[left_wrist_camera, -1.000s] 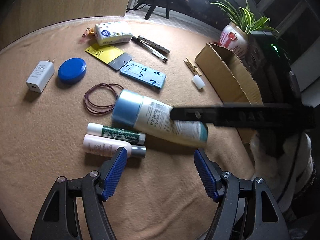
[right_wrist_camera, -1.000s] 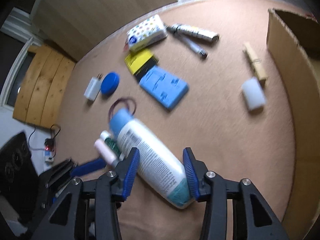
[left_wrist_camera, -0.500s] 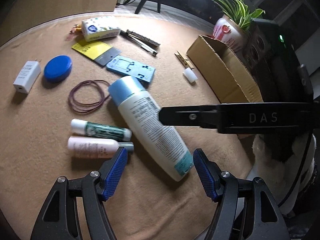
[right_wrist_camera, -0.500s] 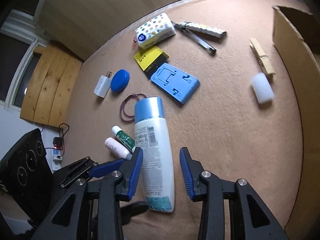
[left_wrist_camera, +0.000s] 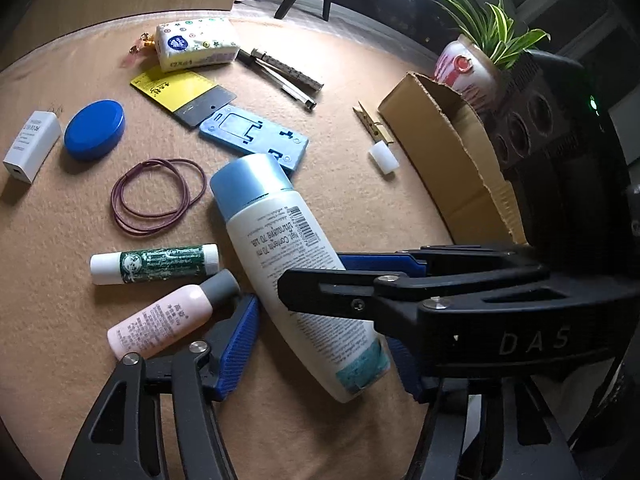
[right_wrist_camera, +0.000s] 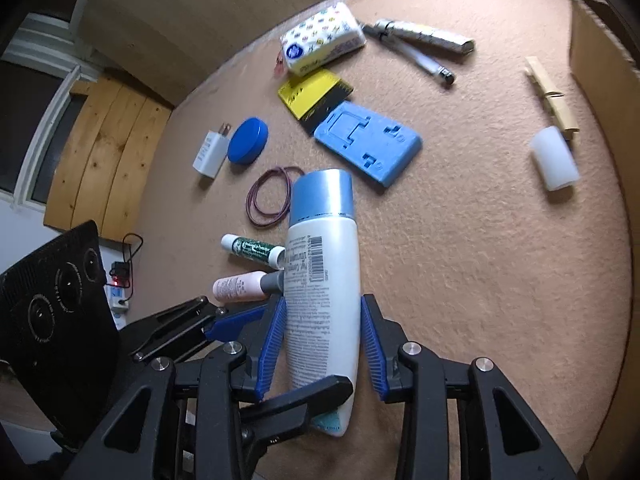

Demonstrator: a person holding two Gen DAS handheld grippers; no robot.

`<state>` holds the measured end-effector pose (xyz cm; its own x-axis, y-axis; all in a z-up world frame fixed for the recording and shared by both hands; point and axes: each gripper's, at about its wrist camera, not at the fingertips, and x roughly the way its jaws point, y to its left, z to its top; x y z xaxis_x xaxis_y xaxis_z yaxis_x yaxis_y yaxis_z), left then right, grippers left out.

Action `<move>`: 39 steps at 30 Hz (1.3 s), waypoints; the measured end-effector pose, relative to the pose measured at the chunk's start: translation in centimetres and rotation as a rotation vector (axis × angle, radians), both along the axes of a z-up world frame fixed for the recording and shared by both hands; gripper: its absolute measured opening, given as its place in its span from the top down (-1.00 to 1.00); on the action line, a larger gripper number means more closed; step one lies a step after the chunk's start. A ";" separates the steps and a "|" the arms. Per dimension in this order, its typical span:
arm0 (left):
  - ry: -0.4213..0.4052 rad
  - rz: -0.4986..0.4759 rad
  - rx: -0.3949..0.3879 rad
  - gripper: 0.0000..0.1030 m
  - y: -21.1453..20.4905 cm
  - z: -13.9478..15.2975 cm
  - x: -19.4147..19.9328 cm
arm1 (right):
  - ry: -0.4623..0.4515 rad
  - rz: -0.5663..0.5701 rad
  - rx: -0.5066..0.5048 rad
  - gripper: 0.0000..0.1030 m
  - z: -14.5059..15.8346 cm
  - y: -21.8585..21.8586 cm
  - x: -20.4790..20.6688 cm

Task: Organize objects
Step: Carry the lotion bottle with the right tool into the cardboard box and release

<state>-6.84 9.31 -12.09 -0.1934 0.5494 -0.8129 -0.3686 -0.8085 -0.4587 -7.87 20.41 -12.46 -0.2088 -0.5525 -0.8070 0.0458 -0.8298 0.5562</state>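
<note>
- Bottle (right_wrist_camera: 322, 280): white body, light-blue cap, barcode and fine print on the side, teal band at the base. It lies on its side near the 6 o'clock edge of the right wrist view, with the cap pointing to 12 o'clock.
- Right tongs (right_wrist_camera: 323, 300): the jaws have just been closing, and the blue pads now clamp the bottle's lower body from both sides.
- Left tongs (left_wrist_camera: 324, 328): the jaws have just been closing. They are still parted, with the bottle's base between them. The far pad is partly hidden behind the right tongs.
- At 9 o'clock of the bottle, a lip balm (right_wrist_camera: 252, 249) and a pink vial (right_wrist_camera: 240, 286) touch its side.
- Counter (right_wrist_camera: 460, 280): covered in tan fleece, with small items scattered from 10 to 2 o'clock.
- A cardboard box (left_wrist_camera: 452, 152) stands at 2 o'clock in the left wrist view, and a potted plant (left_wrist_camera: 488, 40) is behind it.
- Room: dim, with wood panelling (right_wrist_camera: 104, 152) at 9 o'clock.
</note>
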 end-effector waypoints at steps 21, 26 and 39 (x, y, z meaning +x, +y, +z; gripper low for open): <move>0.174 -0.164 0.124 -0.23 12.9 9.1 0.4 | 0.208 -0.264 0.072 0.35 9.2 14.0 4.6; 0.180 -0.235 0.117 -0.23 17.5 9.0 1.0 | 0.201 -0.329 0.090 0.35 8.9 17.8 5.8; 0.254 -0.297 0.046 -0.45 21.8 9.5 2.4 | 0.242 -0.424 0.211 -0.07 9.6 20.7 6.9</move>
